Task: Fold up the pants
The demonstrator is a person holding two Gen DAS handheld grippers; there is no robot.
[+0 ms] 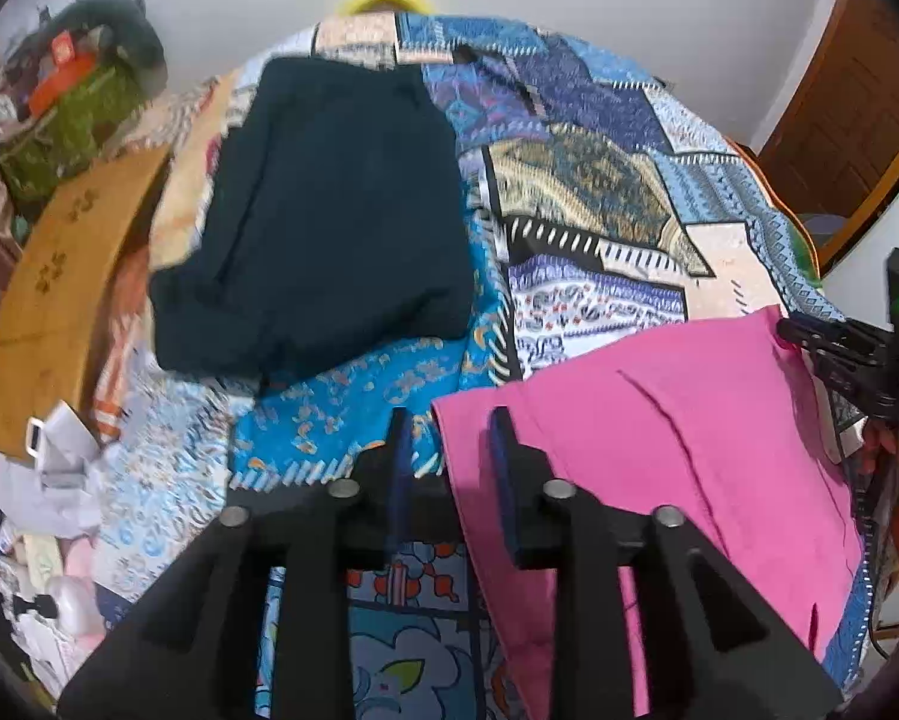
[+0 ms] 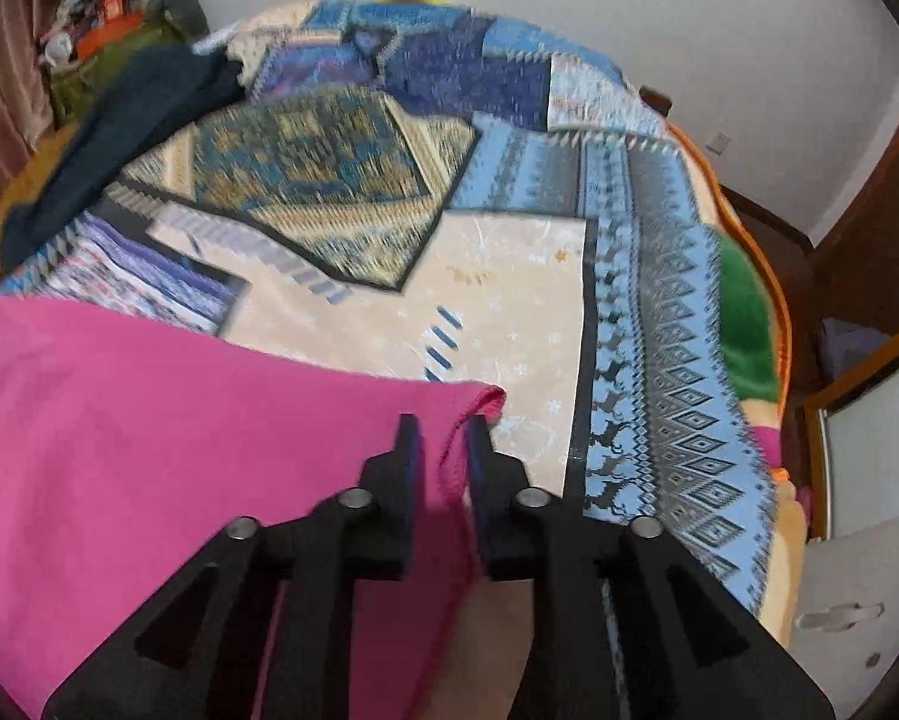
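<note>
Pink pants [image 1: 677,438] hang lifted over a patchwork bedspread [image 1: 587,192]. My left gripper [image 1: 449,426] has its jaws around the pants' left edge, with pink cloth between the fingers. My right gripper [image 2: 440,432] has its jaws close together on the pants' [image 2: 149,438] right corner, with the hem sticking out past the tips. The right gripper also shows in the left wrist view [image 1: 851,354] at the pants' far right edge. A folded dark navy garment [image 1: 323,216] lies on the bed's far left; it also shows in the right wrist view [image 2: 119,132].
A wooden board [image 1: 59,294] and a cluttered green box [image 1: 65,126] stand left of the bed. White items [image 1: 59,480] lie at the near left. A brown wooden door [image 1: 851,120] is at the right. A green blanket [image 2: 743,324] edges the bed's right side.
</note>
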